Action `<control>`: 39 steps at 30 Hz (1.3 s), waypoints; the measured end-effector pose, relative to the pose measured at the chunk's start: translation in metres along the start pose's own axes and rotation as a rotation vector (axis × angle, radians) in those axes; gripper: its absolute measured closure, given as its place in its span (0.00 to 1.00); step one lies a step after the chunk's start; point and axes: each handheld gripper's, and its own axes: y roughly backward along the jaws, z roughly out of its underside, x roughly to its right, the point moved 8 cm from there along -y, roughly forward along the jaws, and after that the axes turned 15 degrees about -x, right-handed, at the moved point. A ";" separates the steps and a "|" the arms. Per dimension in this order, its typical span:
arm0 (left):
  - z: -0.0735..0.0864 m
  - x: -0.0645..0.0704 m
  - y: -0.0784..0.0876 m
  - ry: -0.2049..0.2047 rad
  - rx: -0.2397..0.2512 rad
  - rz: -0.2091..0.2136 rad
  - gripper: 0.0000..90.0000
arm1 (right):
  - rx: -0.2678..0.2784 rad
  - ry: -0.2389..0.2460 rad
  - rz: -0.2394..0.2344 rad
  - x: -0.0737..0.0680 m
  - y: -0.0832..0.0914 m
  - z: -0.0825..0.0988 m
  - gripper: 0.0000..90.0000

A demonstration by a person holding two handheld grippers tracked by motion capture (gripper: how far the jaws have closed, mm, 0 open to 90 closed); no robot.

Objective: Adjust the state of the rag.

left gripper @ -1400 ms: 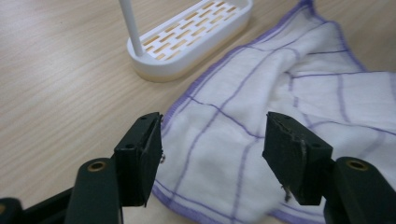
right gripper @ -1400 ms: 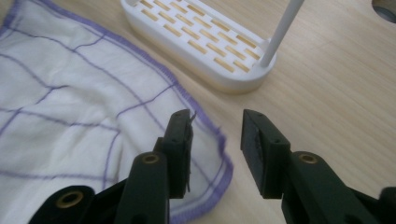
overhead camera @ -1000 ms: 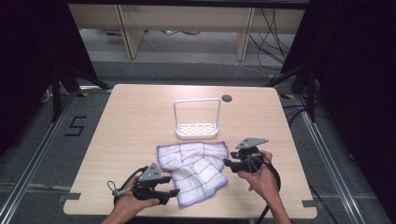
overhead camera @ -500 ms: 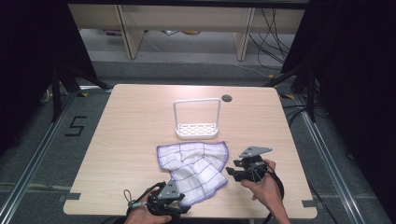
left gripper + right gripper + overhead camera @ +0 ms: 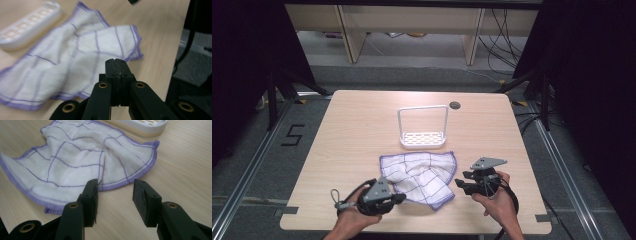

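Observation:
A white cloth with purple checks and a purple hem lies crumpled on the wooden table, just in front of a white rack. My left gripper is at the cloth's near left edge. In the left gripper view its jaws have just been closing, and my left gripper now has pad against pad with no fabric seen between them; the cloth lies beyond. My right gripper is at the cloth's right edge. In the right gripper view my right gripper stands open just short of the hem of the cloth.
The rack has a slotted base and a tall wire handle, and its base lies just past the cloth. A dark cable hole sits near the table's far edge. Bare tabletop lies left and right of the cloth.
The left gripper's jaws have closed. That hand dipped toward the table's near edge, then came back up beside the cloth. The right gripper has hardly moved.

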 end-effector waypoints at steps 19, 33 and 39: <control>0.063 -0.076 0.058 0.195 0.038 -0.081 0.99 | -0.035 0.079 -0.053 -0.049 -0.019 -0.001 0.64; 0.088 -0.071 0.054 0.188 -0.017 -0.078 0.99 | -0.057 0.146 -0.086 -0.085 -0.022 0.009 0.64; 0.098 -0.064 0.055 0.177 -0.022 -0.081 0.98 | -0.050 0.131 -0.083 -0.083 -0.015 0.014 0.64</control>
